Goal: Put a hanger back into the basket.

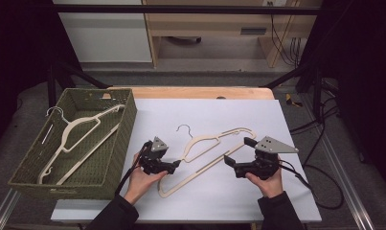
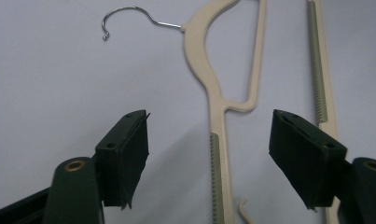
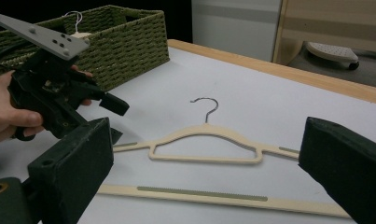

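Note:
A cream hanger (image 1: pixel 207 143) with a metal hook lies flat on the white tabletop (image 1: pixel 229 115). My left gripper (image 1: pixel 176 165) is low over the hanger's left end. In the left gripper view the jaws (image 2: pixel 209 140) stand open on either side of the hanger's arm (image 2: pixel 213 88), and the pads do not touch it. My right gripper (image 1: pixel 238 150) is held open by the hanger's right end, with nothing between its fingers. In the right gripper view (image 3: pixel 204 154) the hanger (image 3: pixel 209 133) lies just beyond the jaws, and the left gripper (image 3: pixel 114 119) hovers at its far end.
A green woven basket (image 1: pixel 128 124) stands at the table's left, holding cream hangers (image 1: pixel 80 129). It also rises behind the left hand in the right gripper view (image 3: pixel 129 42). A wooden strip (image 1: pixel 195 92) edges the table's far side.

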`<state>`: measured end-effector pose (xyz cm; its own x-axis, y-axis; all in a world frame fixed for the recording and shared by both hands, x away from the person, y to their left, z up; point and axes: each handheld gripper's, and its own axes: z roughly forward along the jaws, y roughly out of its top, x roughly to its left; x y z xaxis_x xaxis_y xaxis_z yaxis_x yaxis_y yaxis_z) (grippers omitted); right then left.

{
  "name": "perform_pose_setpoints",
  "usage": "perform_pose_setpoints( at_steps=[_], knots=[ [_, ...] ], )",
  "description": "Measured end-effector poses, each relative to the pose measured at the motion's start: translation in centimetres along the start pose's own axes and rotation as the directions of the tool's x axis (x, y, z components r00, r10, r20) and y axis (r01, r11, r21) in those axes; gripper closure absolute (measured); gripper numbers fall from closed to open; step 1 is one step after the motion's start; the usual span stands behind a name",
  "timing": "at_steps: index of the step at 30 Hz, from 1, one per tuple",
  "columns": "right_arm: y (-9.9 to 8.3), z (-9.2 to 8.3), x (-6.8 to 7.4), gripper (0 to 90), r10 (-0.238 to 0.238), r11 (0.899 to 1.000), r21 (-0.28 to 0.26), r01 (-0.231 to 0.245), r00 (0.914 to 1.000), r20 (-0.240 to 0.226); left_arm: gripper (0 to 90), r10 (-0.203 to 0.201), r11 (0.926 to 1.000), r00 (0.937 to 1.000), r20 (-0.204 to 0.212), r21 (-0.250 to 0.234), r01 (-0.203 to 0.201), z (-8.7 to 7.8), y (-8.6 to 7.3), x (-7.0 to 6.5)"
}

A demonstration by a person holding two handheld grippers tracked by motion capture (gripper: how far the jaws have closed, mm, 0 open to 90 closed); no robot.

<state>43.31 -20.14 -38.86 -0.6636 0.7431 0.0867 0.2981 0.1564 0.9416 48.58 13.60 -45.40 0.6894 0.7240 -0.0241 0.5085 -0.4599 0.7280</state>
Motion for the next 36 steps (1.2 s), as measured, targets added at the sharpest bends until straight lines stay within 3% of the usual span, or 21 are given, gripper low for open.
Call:
perform_pose_setpoints(
  at_steps=[8,14,16,21,29,36],
  knots=[
    [-0.1,0.1,0.0,3.8,0.004,1.000,0.007,-0.004,1.0000,-0.004,45.0,0.018,0.9984,0.9995,0.024,0.054,-0.020,1.3,-0.4,-0.3],
    [-0.1,0.2,-0.1,3.8,-0.008,1.000,0.011,0.008,0.9999,-0.007,53.5,0.043,0.9946,0.9990,0.014,0.094,-0.044,1.9,-0.6,-0.6],
    [-0.1,0.2,0.0,3.8,-0.004,1.000,0.012,0.004,1.0000,-0.008,57.4,0.055,0.9946,0.9985,0.003,0.088,-0.055,1.8,-0.8,-0.7],
    [-0.1,0.2,0.0,3.8,0.001,1.000,0.011,-0.001,1.0000,-0.007,62.4,0.049,0.9937,0.9987,0.013,0.100,-0.050,1.6,-0.9,-0.6],
    [-0.1,0.6,0.0,3.8,0.000,1.000,0.021,0.000,0.9999,-0.014,67.2,0.047,0.9920,0.9988,-0.016,0.118,-0.045,1.6,-0.9,-1.4],
    [0.0,1.6,0.2,3.8,-0.004,0.999,0.044,0.005,0.9997,-0.023,76.7,0.016,0.9918,0.9998,-0.008,0.127,-0.015,1.6,-0.7,-1.1]
  ],
)
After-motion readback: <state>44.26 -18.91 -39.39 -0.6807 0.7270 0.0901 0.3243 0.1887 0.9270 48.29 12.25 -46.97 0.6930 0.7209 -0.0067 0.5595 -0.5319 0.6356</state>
